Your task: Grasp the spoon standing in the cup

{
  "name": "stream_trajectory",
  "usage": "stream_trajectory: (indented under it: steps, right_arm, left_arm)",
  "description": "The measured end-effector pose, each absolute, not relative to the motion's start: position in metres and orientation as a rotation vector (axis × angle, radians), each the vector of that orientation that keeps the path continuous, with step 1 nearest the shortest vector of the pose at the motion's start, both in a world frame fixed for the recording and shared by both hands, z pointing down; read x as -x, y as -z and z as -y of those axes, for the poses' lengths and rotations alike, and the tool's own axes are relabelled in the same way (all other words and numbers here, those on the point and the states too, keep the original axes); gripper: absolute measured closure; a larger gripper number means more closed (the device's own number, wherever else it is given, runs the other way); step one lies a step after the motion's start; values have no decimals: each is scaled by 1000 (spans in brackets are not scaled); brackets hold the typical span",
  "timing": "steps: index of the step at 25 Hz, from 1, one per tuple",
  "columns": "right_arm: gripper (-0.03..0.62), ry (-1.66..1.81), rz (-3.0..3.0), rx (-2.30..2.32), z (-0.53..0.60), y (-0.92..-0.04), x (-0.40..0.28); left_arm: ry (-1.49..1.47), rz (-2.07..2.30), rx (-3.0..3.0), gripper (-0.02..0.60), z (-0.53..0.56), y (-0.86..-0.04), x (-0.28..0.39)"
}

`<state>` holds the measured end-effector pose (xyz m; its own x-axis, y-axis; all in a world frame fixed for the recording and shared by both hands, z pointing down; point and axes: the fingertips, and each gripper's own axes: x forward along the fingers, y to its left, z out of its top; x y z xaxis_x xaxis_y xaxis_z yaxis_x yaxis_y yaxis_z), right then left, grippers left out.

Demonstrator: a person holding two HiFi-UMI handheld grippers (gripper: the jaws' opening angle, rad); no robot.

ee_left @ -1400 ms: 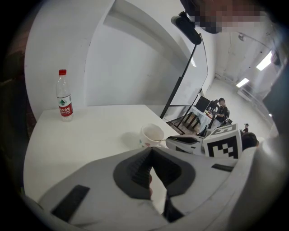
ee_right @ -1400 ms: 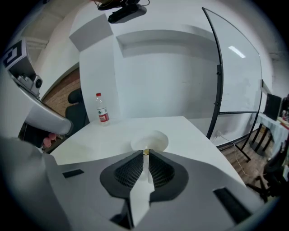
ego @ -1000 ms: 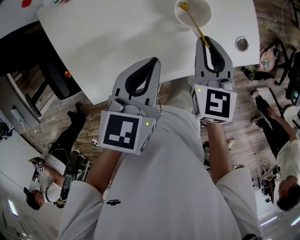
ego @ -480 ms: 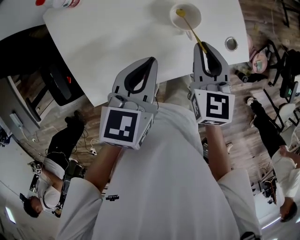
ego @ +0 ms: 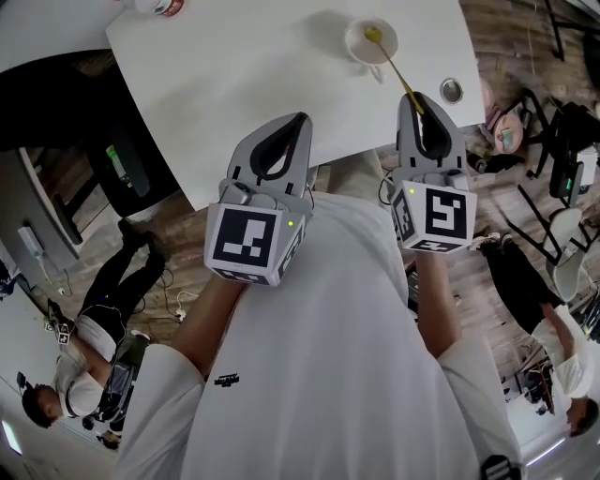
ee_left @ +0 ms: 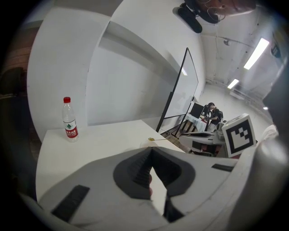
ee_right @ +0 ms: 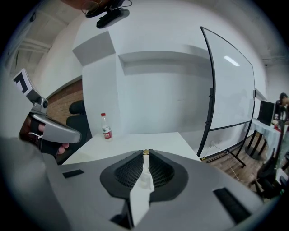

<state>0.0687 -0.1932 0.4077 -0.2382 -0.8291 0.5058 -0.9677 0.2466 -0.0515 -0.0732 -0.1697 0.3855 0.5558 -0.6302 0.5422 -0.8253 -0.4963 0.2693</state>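
Observation:
A white cup (ego: 370,42) stands near the far right of the white table (ego: 244,84). A yellow spoon (ego: 394,67) leans out of it toward me. My right gripper (ego: 419,99) is shut on the handle's end; in the right gripper view only a gold tip of the spoon (ee_right: 145,153) shows between the closed tips of the right gripper (ee_right: 145,154). My left gripper (ego: 298,122) is shut on nothing and hovers over the table's near edge, left of the cup. In the left gripper view, the left gripper (ee_left: 150,152) points at the spoon (ee_left: 156,139).
A water bottle (ego: 155,6) with a red cap stands at the table's far left corner, also seen as the bottle (ee_left: 69,119) and the bottle (ee_right: 106,127). A round metal grommet (ego: 451,90) sits right of the cup. A black chair (ego: 117,169) and other people stand around.
The head view has drawn back, so the table and cup look smaller and farther. Both grippers keep their poses, the right one still closed on the spoon handle.

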Motion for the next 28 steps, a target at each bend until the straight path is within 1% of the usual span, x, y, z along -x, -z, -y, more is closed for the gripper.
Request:
stream_trajectory:
  steps: [15, 24, 28]
  right_arm:
    - [554, -432, 2221, -1725, 175, -338, -72]
    - [554, -368, 2264, -1718, 157, -318, -53]
    - [554, -363, 2279, -1726, 151, -309, -58]
  left_arm:
    - [-423, 1234, -2369, 584, 164, -336, 86]
    - [-403, 1263, -2396, 584, 152, -322, 106]
    - [-386, 1297, -2421, 584, 153, -312, 106]
